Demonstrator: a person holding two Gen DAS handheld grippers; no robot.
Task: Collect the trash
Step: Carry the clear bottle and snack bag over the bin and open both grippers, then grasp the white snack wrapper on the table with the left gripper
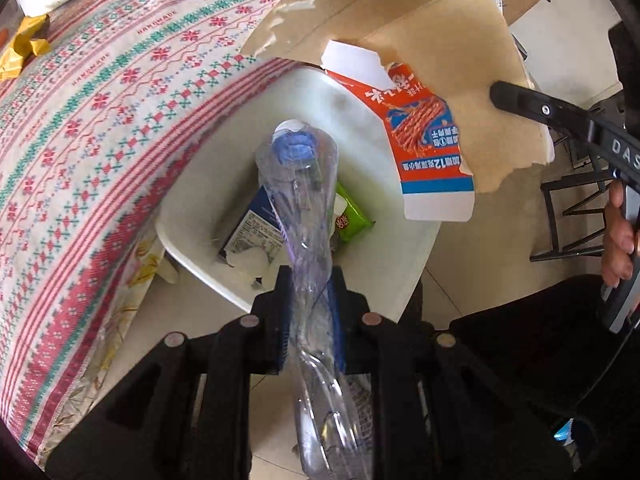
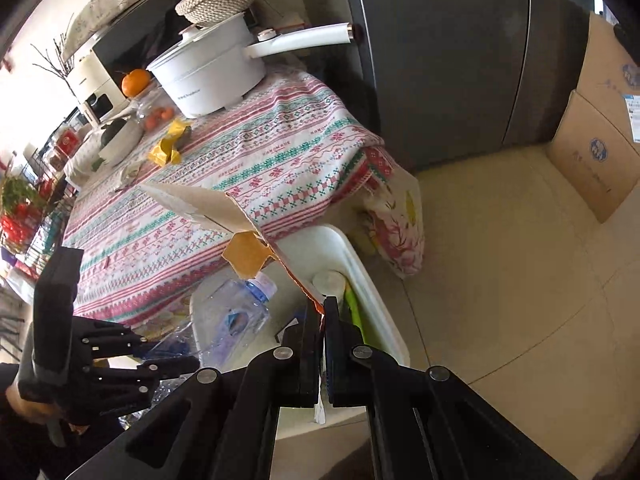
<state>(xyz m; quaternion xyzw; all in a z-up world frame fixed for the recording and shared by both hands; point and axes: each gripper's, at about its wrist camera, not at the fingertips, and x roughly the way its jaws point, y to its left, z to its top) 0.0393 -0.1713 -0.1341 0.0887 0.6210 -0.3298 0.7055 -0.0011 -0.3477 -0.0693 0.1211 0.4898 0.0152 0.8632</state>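
The left gripper (image 1: 308, 280) was clamped on the crushed bottle (image 1: 298, 184), cap-end past its jaws, over the white bin (image 1: 404, 280). The right gripper (image 2: 323, 316) pinched torn cardboard (image 1: 460, 60) ahead; that flap risked fouling the bottle's drop.

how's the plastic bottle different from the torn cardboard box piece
The plastic bottle is clear, crushed and blue-capped; the torn cardboard piece is flat, opaque, brown with orange print. The left gripper clamps the bottle, the right gripper the cardboard. Both hang over the white bin.
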